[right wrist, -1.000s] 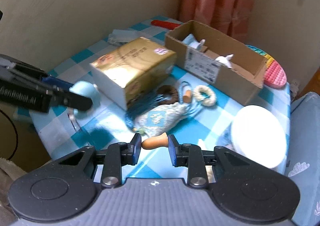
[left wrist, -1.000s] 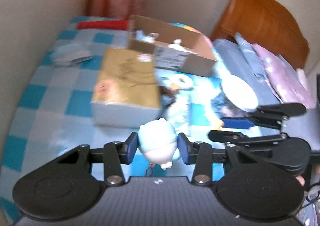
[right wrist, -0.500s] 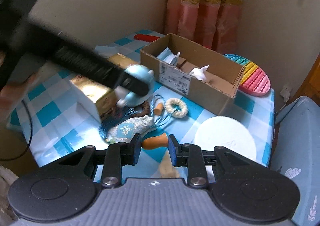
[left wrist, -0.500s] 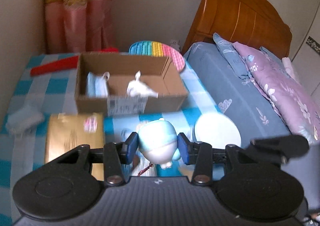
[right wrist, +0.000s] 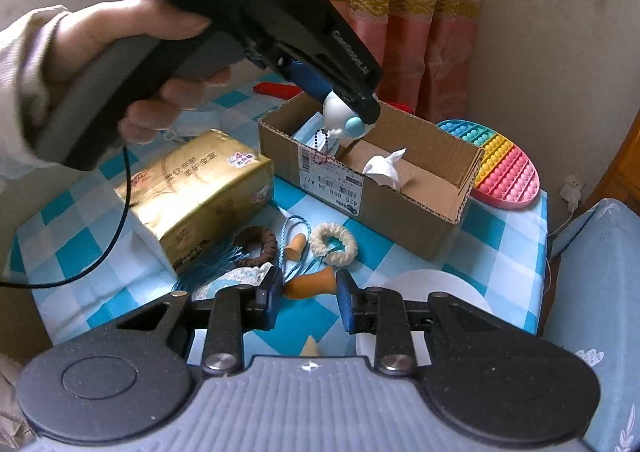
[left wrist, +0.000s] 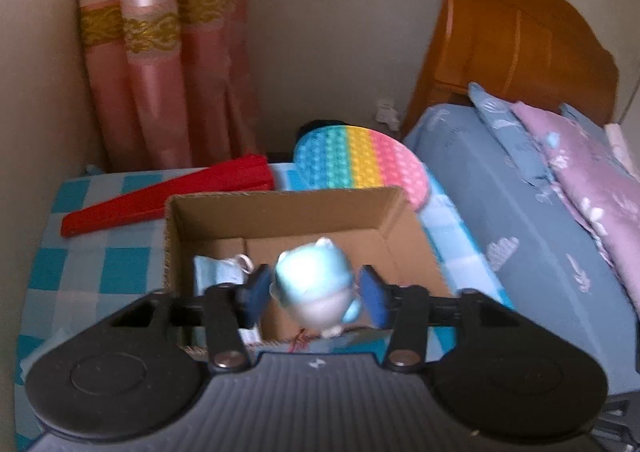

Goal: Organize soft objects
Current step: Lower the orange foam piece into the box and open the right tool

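Right hand-held gripper (right wrist: 306, 298) clamped on orange earplug (right wrist: 310, 286), low over checkered bench (right wrist: 504, 228). Left hand-held gripper (left wrist: 314, 292) clamped on blue-white plush toy (left wrist: 314, 290), raised above open cardboard box (left wrist: 280, 220). Beyond box: rainbow pop-it pad (left wrist: 360, 160), red fan (left wrist: 168, 196).

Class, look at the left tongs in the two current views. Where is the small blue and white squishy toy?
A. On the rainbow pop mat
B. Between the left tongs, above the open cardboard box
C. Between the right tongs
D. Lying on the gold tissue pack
B: the squishy toy sits between the pads of the left tongs, over the open cardboard box; the right wrist view shows it above the box's near end.
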Available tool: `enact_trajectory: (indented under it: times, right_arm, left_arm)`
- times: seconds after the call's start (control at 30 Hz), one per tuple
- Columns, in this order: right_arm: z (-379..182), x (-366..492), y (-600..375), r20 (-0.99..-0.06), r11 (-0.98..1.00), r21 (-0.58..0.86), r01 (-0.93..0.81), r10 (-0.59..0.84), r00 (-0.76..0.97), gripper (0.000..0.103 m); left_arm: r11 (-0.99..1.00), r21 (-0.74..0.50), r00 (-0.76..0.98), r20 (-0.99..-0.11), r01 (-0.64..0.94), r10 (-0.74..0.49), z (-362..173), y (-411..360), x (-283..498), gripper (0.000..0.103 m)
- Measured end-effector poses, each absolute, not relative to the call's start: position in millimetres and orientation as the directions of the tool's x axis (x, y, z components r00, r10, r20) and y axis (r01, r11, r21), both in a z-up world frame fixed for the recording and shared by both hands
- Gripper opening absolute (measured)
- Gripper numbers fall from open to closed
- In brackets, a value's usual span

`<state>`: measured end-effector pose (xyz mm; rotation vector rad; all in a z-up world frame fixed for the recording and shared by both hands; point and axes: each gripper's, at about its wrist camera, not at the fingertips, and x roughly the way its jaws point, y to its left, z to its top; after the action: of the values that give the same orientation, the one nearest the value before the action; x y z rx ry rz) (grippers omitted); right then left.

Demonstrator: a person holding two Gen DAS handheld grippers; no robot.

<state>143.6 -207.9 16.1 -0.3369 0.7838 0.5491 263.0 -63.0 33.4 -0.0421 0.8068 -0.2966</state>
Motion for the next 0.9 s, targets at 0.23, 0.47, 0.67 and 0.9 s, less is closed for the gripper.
enact_trajectory:
  times: [0.23,0.47,0.67,0.9]
  right_arm:
    - [21.5,154.4,-203.1,-0.735,0.820,-0.094,-0.565,0.326,0.594,0.033]
    - [29.6,178.1,-201.0,-0.727,0.841,-0.124,-0.527,0.284,0.625,0.033]
    - [37.5,224.4,-201.3,-0.726,0.867,-0.154,-0.473,0.226,0.650,0.033]
    - [29.5,283.9,-199.1,-0.745,0.900,-0.149,-0.410,0.171,0.645,0.059]
  left_arm:
    - [0.966,-0.107,0.675,-0.697,0.235,-0.242,32.1,-49.5,240.3,0.091]
    - [0.970,-0.078,0.683,-0.696,0.231,-0.219,36.2,-31.9,184.9,0.096]
    - [0.982,-0.054,0.721,-0.672,0.183,-0.172,35.1,-14.6,142.8,0.099]
    - [0.986,-0.042,0.731,-0.666,0.161,-0.147,26.7,-2.8,111.4,0.100]
